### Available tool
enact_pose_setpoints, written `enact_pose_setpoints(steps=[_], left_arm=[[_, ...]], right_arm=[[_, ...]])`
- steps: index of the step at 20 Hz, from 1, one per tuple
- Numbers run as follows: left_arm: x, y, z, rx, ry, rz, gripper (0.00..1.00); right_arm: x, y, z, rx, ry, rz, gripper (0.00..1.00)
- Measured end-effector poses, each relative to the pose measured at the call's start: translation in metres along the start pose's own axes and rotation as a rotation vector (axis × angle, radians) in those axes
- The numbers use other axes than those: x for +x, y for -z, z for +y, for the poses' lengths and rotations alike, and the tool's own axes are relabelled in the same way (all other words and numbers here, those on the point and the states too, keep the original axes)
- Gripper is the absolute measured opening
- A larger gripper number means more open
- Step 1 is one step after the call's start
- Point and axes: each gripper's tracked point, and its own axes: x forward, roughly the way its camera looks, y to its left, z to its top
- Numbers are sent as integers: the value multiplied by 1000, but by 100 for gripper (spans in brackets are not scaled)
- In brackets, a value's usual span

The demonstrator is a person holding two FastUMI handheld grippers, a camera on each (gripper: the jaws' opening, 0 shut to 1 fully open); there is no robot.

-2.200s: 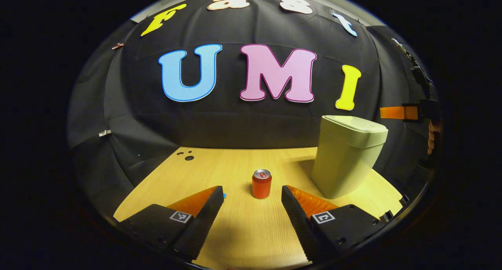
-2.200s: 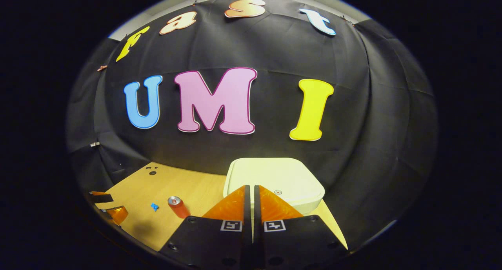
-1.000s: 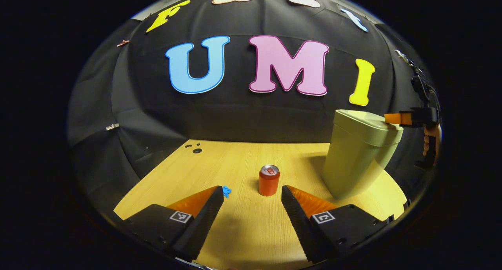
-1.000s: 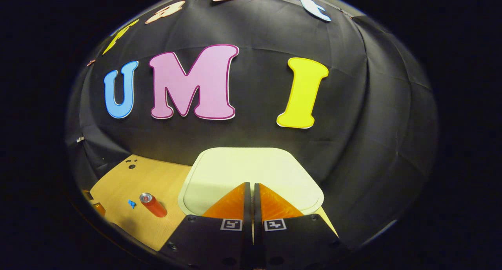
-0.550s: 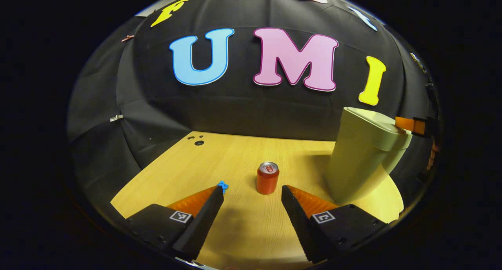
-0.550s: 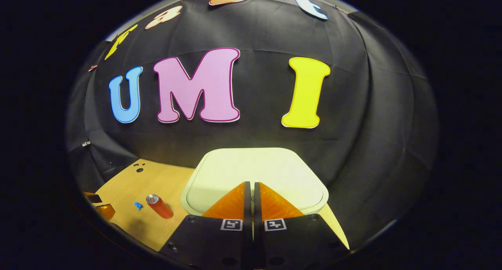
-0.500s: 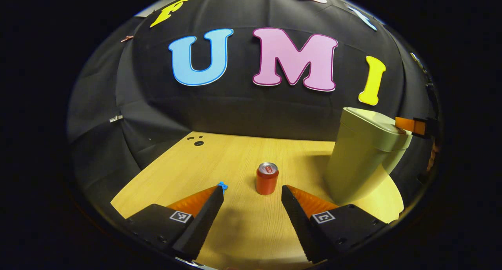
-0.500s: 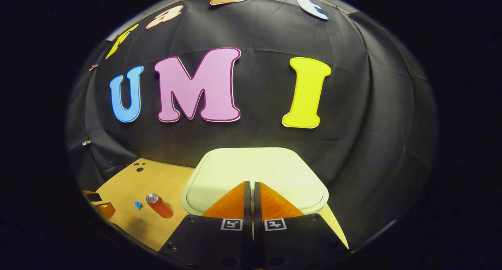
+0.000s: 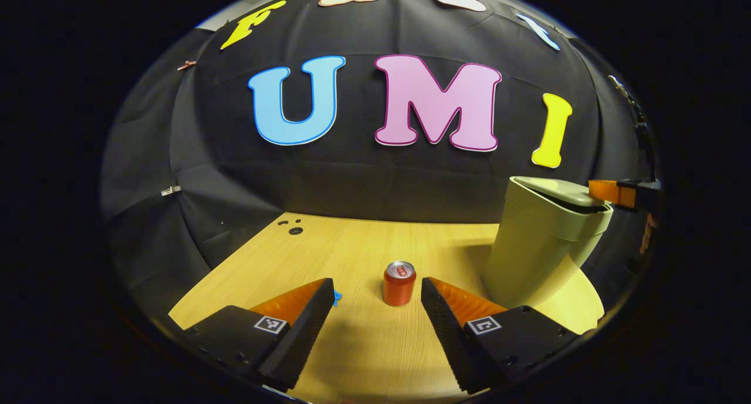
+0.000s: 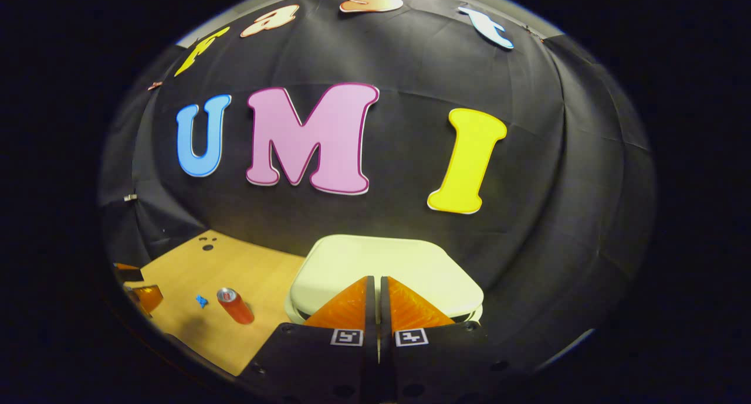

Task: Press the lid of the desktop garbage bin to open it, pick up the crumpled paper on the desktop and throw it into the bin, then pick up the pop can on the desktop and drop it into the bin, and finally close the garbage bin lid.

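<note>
Pressing on the bin lid [image 10: 384, 266] with the right gripper [image 10: 376, 292], we kept its fingers closed together with nothing between them, their tips resting on the lid's near edge. In the left gripper view the lid [image 9: 554, 190] of the green garbage bin [image 9: 540, 245] looked tipped, with a dark gap along its edge; we judged the catch was just letting go. The left gripper [image 9: 375, 298] hung with its fingers spread wide and empty. The red pop can [image 9: 399, 283] stood upright on the desk [image 9: 328, 245], left of the bin and straight ahead of those open fingers. The crumpled paper [image 9: 337, 298], a small blue scrap left of the can, sat half hidden behind a finger. The left gripper was nearer both. The bin's inside could not be seen.
</note>
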Motion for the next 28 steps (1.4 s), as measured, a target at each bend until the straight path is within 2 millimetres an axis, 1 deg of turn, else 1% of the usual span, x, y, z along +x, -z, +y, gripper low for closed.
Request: enact_pose_setpoints(steps=[1,2,3,4,6,8,9,10,11,13,16,19,20,21,23,24,25,26,27,28], left_arm=[[1,3,7,-7,-4,10,96],[2,6,15,-18,-7,14,96],[3,6,22,-25,-12,14,96],[4,9,28,-28,-14,17,96],[3,10,37,-23,-3,13,96],[0,5,48,4,8,-13,96],[-2,3,53,20,12,-27,96],[-3,1,58,33,17,-41,96],[-4,-2,63,47,20,-55,96],[-6,-2,73,70,22,-70,96],[-8,6,82,63,26,-63,96],[-11,12,86,56,31,-50,96],[-13,14,87,61,33,-48,96],[-13,15,88,65,38,-46,96],[-14,17,90,66,52,-41,96],[-14,19,93,61,54,-40,96],[-14,19,95,51,54,-37,96],[-15,21,98,38,57,-37,96],[-14,22,100,24,59,-37,96],[-12,25,104,11,61,-34,96]], right_arm=[[-4,-11,2,7,9,-20,10],[-7,-22,4,18,11,-39,5],[-10,-31,9,28,8,-52,10],[-14,-39,11,37,8,-65,5],[-20,-46,15,59,17,-75,5],[-28,-50,25,89,10,-62,5],[-33,-53,30,101,9,-63,10],[-37,-58,33,113,8,-70,5],[-42,-61,38,122,6,-78,5],[-50,-62,47,129,8,-81,6],[-58,-53,61,123,11,-62,5],[-66,-44,75,109,6,-41,6],[-69,-39,79,106,3,-32,15],[-73,-36,82,107,3,-25,14],[-78,-31,89,118,-1,-22,22],[-82,-28,91,122,-3,-19,38],[-85,-25,95,125,-6,-17,45],[-88,-22,97,125,-4,-20,55],[-92,-21,99,125,-5,-26,58],[-94,-19,101,125,-3,-29,78]])
